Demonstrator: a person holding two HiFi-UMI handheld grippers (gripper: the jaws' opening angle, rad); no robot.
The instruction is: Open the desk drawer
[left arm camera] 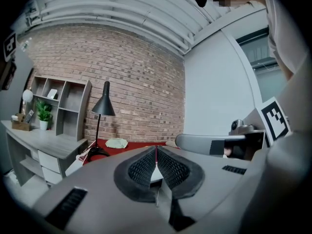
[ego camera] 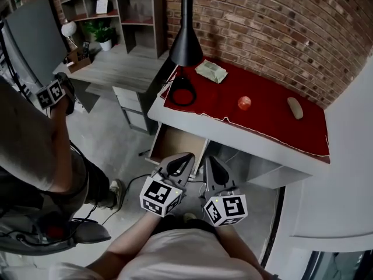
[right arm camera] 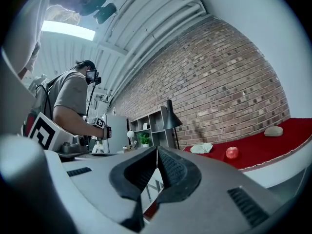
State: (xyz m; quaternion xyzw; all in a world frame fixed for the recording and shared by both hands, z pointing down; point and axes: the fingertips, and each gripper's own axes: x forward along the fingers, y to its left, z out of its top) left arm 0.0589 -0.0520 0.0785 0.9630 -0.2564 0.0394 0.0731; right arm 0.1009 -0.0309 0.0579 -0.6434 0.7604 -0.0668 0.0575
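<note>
The desk drawer [ego camera: 175,142] stands pulled out under the left end of the white desk [ego camera: 233,134], with its bare wooden inside showing. My left gripper [ego camera: 187,157] is shut and empty, its tips over the drawer's near edge; whether they touch it I cannot tell. Close beside it on the right, my right gripper [ego camera: 210,160] is also shut and holds nothing. In the left gripper view the left gripper [left arm camera: 156,151] has its pads pressed together. The right gripper [right arm camera: 157,151] shows the same in the right gripper view.
A red cloth [ego camera: 274,118] covers the desk, carrying a black lamp [ego camera: 185,39], a pale green packet [ego camera: 211,71], a red ball [ego camera: 244,103] and a beige lump [ego camera: 295,107]. A grey desk with shelves [ego camera: 116,69] stands left; another person [ego camera: 35,150] works there.
</note>
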